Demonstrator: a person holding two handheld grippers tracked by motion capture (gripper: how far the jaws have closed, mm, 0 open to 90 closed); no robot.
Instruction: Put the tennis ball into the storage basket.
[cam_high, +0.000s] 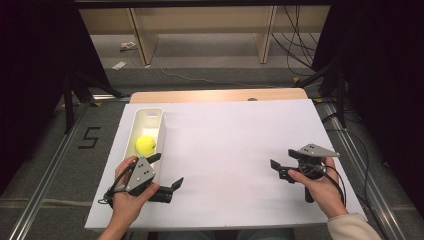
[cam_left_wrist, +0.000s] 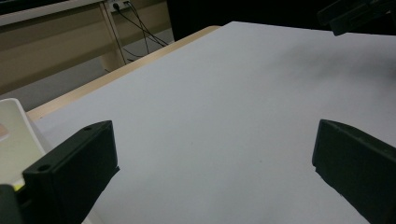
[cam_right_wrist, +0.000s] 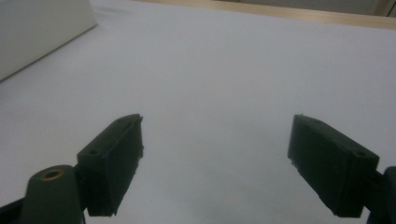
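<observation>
Yellow ball (cam_high: 145, 145) in white bin (cam_high: 158, 116), just beyond left gripper (cam_high: 169, 172). Both grippers released, jaws spread; right gripper (cam_high: 282, 162) well apart.

A black "5" marks the floor (cam_high: 89, 138).

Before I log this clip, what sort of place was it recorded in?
Probably a lab recording station: a table covered in plain white, dark curtains on both sides, loose cables on the floor, and a taped number marking.
</observation>
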